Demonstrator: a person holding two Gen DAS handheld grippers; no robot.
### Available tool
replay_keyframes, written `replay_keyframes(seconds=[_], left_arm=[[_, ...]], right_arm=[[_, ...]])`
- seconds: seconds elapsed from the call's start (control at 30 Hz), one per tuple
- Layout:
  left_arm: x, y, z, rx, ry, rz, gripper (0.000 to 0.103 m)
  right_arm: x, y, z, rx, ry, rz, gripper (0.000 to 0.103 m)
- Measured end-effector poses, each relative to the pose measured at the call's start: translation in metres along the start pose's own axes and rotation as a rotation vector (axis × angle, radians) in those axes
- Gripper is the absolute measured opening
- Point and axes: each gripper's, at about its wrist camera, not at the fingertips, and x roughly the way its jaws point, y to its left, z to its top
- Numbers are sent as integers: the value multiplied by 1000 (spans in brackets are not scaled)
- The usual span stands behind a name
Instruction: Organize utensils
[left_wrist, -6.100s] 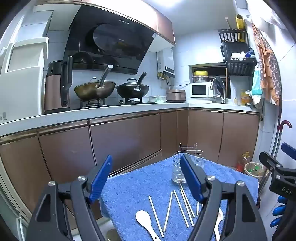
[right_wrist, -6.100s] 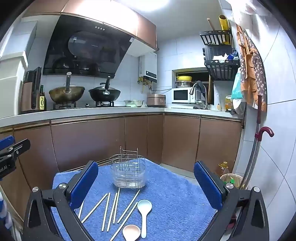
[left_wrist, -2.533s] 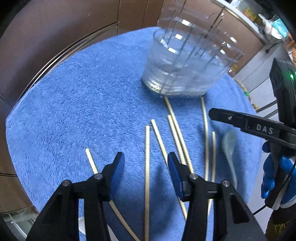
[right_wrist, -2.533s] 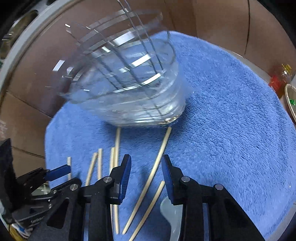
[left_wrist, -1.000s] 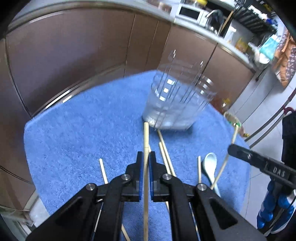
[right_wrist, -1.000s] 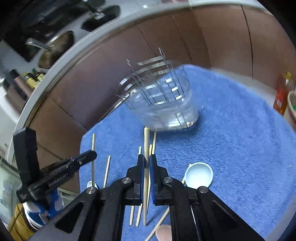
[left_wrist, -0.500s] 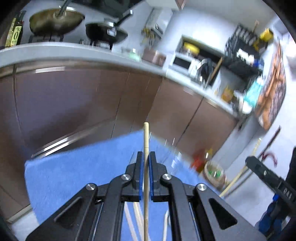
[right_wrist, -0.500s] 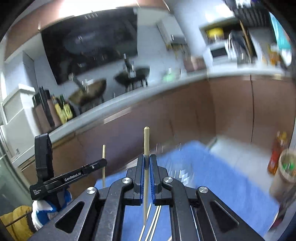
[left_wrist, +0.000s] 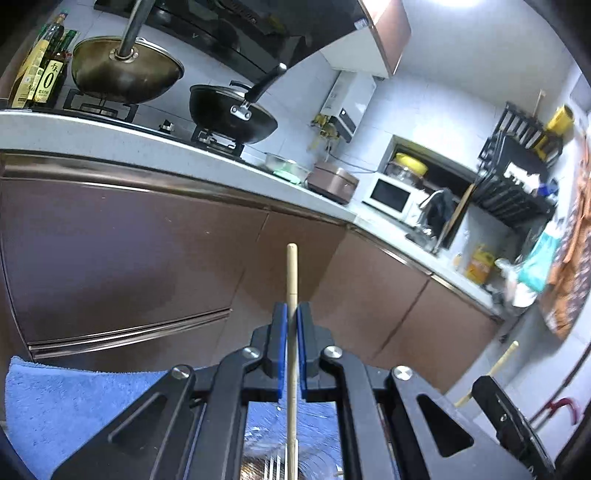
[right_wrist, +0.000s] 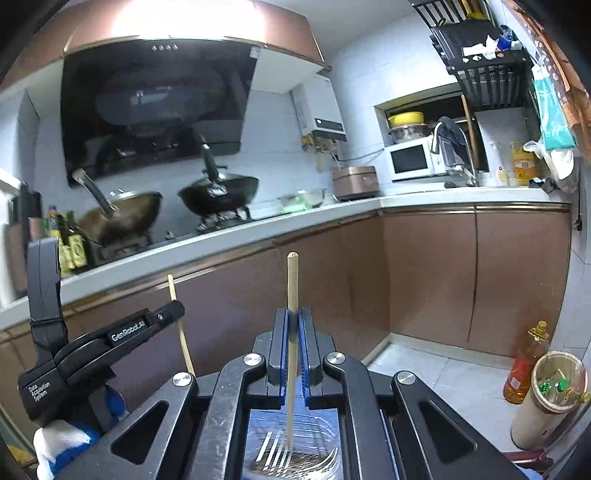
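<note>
My left gripper (left_wrist: 291, 314) is shut on a wooden chopstick (left_wrist: 292, 273) held upright; its lower end hangs over the clear utensil holder (left_wrist: 314, 469) at the frame's bottom. My right gripper (right_wrist: 292, 319) is shut on another wooden chopstick (right_wrist: 292, 284), also upright, with its lower tip inside the wire-framed utensil holder (right_wrist: 295, 450) below. The left gripper (right_wrist: 173, 310) with its chopstick (right_wrist: 181, 328) shows at the left of the right wrist view. The right gripper's chopstick (left_wrist: 491, 373) shows at the right of the left wrist view.
The blue towel (left_wrist: 66, 406) covers the table below. Brown kitchen cabinets (right_wrist: 472, 280) and a counter with woks (left_wrist: 125, 74) stand behind. A bin (right_wrist: 550, 398) and an oil bottle (right_wrist: 524, 365) stand on the floor at the right.
Both grippers closed on chopsticks from the towel, lifted them and tilted upward. They now hold the chopsticks upright over the holder.
</note>
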Motion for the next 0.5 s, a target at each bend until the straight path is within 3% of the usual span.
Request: replay_keyframes(seconds=[0.27,0.37,0.43,0.5], left_arm=[[35,8,-49,43,-3,20,10],[32,12,-56,44,8,2,26],[25,12,-58,55,15,-12,29],[15,10,-57,73,13,-11,31]], right_arm=[[40,-6,-55,-49,82,-45,7],[34,-9,-61,-47,92,-38,18],[28,-9,-62,-50,91,-37,28],[18,-8,-61,-57,89,-39,28]])
